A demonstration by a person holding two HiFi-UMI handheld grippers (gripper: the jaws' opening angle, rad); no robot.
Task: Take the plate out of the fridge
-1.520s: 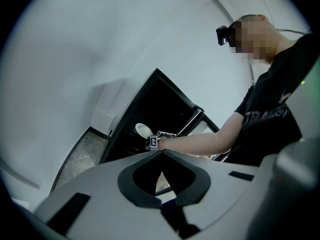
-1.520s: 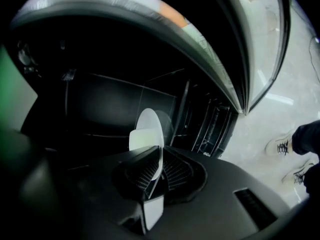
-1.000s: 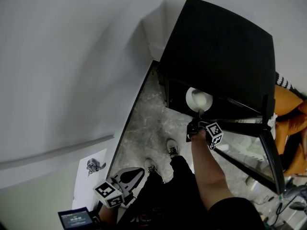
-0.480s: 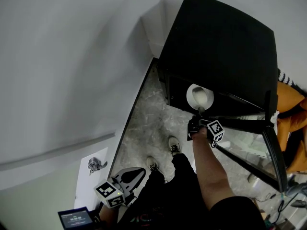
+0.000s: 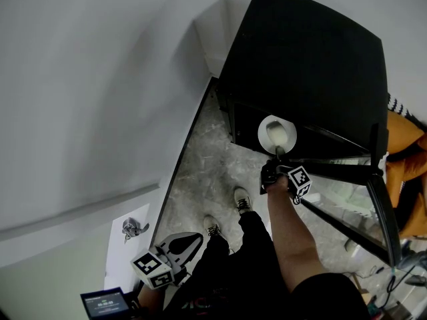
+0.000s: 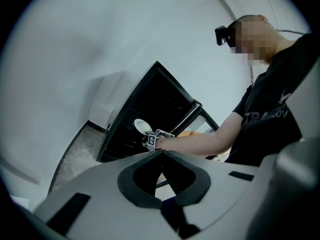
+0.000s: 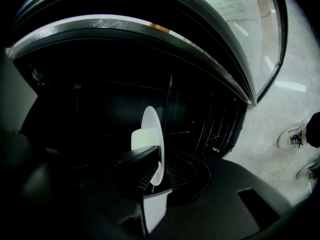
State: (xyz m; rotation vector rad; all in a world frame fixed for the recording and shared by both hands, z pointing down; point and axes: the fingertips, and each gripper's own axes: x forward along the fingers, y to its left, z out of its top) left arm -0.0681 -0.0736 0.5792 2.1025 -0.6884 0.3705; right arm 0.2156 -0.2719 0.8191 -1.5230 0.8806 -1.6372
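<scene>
A small black fridge (image 5: 307,72) stands against the white wall with its glass door (image 5: 347,199) swung open to the right. At the dark opening, the white plate (image 5: 277,134) is held by its near rim in my right gripper (image 5: 276,161), which is shut on it. The right gripper view shows the plate (image 7: 152,130) edge-on between the pads of the right gripper (image 7: 161,168), with wire shelves (image 7: 200,119) behind it. My left gripper (image 5: 179,245) hangs low beside the person's leg, far from the fridge. The left gripper (image 6: 161,152) is shut with nothing in it.
The person's two shoes (image 5: 241,201) stand on the grey marbled floor (image 5: 207,172) in front of the fridge. An orange garment (image 5: 407,159) lies beyond the door at right. A white sheet (image 5: 130,235) and a small screen (image 5: 103,304) are at lower left.
Almost nothing has moved. The right gripper still holds the plate at the fridge opening; only the view has shifted slightly.
</scene>
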